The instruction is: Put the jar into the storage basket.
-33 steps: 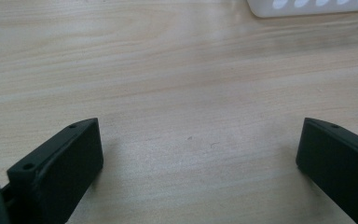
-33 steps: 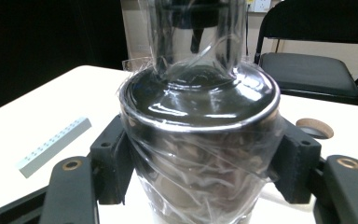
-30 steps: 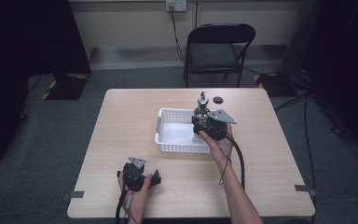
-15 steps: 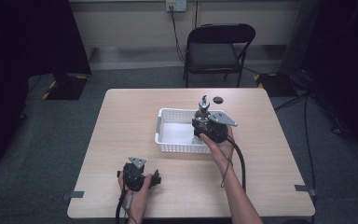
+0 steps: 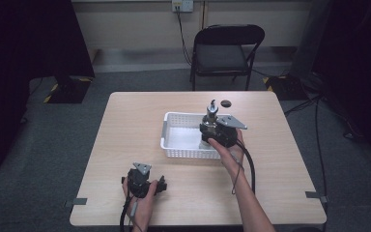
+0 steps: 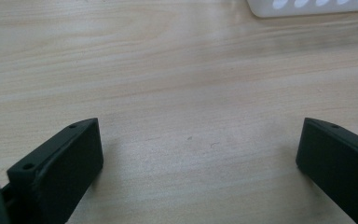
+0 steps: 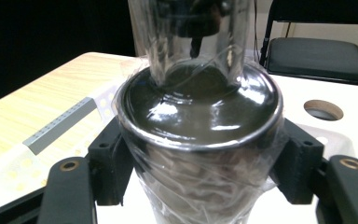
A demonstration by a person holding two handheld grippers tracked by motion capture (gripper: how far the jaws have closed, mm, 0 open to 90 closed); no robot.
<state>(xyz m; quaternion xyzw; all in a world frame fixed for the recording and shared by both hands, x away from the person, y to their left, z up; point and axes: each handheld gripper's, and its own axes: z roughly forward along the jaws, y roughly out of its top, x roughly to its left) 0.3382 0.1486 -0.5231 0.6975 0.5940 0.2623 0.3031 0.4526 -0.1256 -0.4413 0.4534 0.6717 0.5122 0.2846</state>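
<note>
The right gripper (image 5: 211, 112) stands over the right end of the white basket (image 5: 174, 145), held up in the person's right hand (image 5: 224, 147). Its two black jaws sit on either side of a shiny metal object wrapped in clear film (image 7: 200, 121), a dark rounded body with a chrome rim and a narrower neck rising from it. In the right gripper view the pads (image 7: 109, 154) lie against the sides of the wrapped body, so the gripper is clamped on it, though the jaws have just been easing apart a little with the object between them. In the high view the object pokes up above the basket's far rim, and whether its base rests on the basket floor cannot be told.

The basket lies near the middle of the desk (image 5: 125, 125), a little toward the right edge and the far edge. Just beyond it, close to the far edge, is a round dark cable hole (image 5: 226, 103) in the desk top.

The left gripper (image 5: 160, 183) rests in the left hand (image 5: 140, 198) near the front edge, left of centre, well apart from the basket. Its jaws stand wide apart over bare wood with nothing between them. A folding chair (image 5: 224, 50) stands on the floor past the far edge.
</note>
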